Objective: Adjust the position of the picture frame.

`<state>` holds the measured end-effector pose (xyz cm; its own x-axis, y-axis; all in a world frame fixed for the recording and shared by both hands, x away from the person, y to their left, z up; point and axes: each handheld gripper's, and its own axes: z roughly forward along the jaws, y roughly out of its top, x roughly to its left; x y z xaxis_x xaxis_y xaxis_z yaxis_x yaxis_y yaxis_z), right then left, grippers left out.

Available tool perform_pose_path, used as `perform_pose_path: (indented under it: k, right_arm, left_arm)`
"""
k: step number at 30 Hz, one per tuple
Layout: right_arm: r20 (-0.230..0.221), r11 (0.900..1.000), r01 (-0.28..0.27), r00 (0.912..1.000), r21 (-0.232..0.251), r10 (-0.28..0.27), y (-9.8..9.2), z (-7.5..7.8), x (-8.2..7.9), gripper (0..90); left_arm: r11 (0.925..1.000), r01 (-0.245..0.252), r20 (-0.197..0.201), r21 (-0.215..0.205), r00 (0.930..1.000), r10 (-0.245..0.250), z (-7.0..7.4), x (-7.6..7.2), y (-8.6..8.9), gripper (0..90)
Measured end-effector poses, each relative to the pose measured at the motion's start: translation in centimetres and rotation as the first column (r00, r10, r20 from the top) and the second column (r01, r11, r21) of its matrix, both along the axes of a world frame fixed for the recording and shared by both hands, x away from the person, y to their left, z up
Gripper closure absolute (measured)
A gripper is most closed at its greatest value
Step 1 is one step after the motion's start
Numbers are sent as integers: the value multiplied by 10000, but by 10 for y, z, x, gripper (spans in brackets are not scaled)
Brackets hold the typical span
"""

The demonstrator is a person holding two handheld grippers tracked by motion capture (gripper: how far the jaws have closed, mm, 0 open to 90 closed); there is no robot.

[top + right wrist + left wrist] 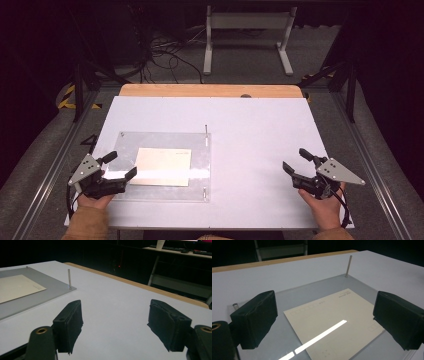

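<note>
A cream card or envelope (162,166) lies under a clear acrylic sheet (165,145) on the white table, left of centre. Thin metal pins stand at the sheet's corners, one at the far right corner (205,128). My left gripper (120,166) hovers at the sheet's left edge, open, with nothing between its jaws. In the left gripper view the card (332,322) sits between and beyond the two black pads (254,318). My right gripper (295,161) is open over bare table at the right. The right gripper view has the sheet (32,293) and a pin (69,278) at its left.
The white board (250,130) rests on a wooden tabletop whose far edge (210,90) is exposed. Beyond it are a dark floor with cables (160,55) and a white table frame (247,35). Metal rails (365,150) run along both sides.
</note>
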<state>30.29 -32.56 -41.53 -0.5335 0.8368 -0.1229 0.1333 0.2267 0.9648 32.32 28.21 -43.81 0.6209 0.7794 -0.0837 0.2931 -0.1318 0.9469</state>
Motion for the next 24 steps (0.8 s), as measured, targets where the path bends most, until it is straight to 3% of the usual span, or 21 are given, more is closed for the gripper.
perform_pose_path:
  k: [8, 12, 16, 24]
  right_arm:
    - [-41, 9996, -268, 9996, 10, 268, 5, 2, -1, 321]
    - [0, 9979, -615, 9981, 198, 615, 17, 4, 0, 342]
    - [-41, 9957, -920, 9957, -56, 920, 31, 6, 1, 348]
    - [-428, 9792, -2030, 9782, 73, 2031, 69, 11, 4, 345]
  left_arm:
    - [9998, -189, -29, -56, 9998, 189, 1, 0, 1, 63]
    - [9998, -174, -39, -64, 9998, 174, 1, 0, -1, 64]
    - [9999, -140, 10, -7, 9999, 140, 1, -1, -1, 65]
    - [9998, -175, 29, -43, 9998, 175, 2, -1, 0, 66]
